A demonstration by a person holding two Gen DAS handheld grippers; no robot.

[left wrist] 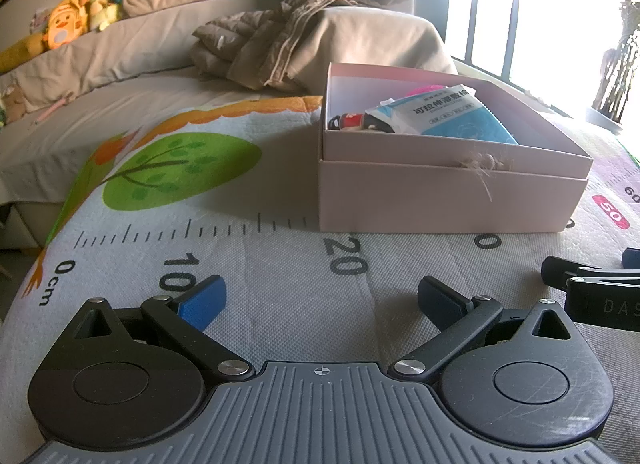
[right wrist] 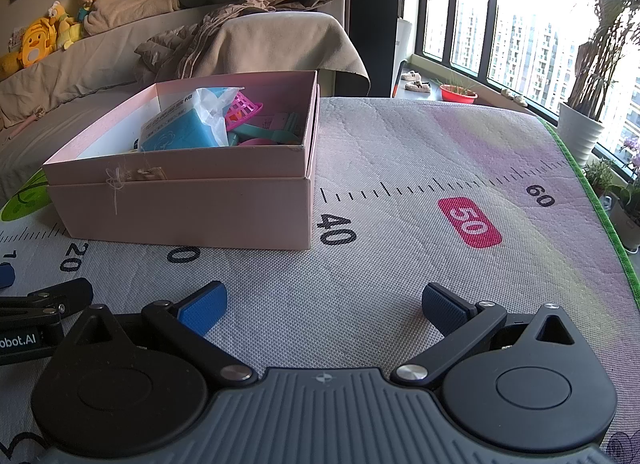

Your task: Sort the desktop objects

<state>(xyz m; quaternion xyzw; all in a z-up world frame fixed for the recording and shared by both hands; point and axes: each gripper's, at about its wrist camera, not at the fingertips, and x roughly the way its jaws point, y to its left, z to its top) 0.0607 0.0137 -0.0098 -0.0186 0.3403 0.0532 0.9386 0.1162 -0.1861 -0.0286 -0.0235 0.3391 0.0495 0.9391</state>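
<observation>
While both the left claw [left wrist: 322,300] and right claw [right wrist: 323,302] sit spread and empty, the pink box [right wrist: 192,207] ahead holds what looks like a wipes pack [right wrist: 180,133].

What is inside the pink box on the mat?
The pink box holds a blue-and-white packet, a pink toy basket, teal plastic pieces and a small red-and-black figure. The packet and the walls cover whatever lies beneath.

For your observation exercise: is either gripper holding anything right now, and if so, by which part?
Nothing is held. The left gripper and right gripper both have open jaws with only the mat between them; the pink box sits untouched ahead.
</observation>
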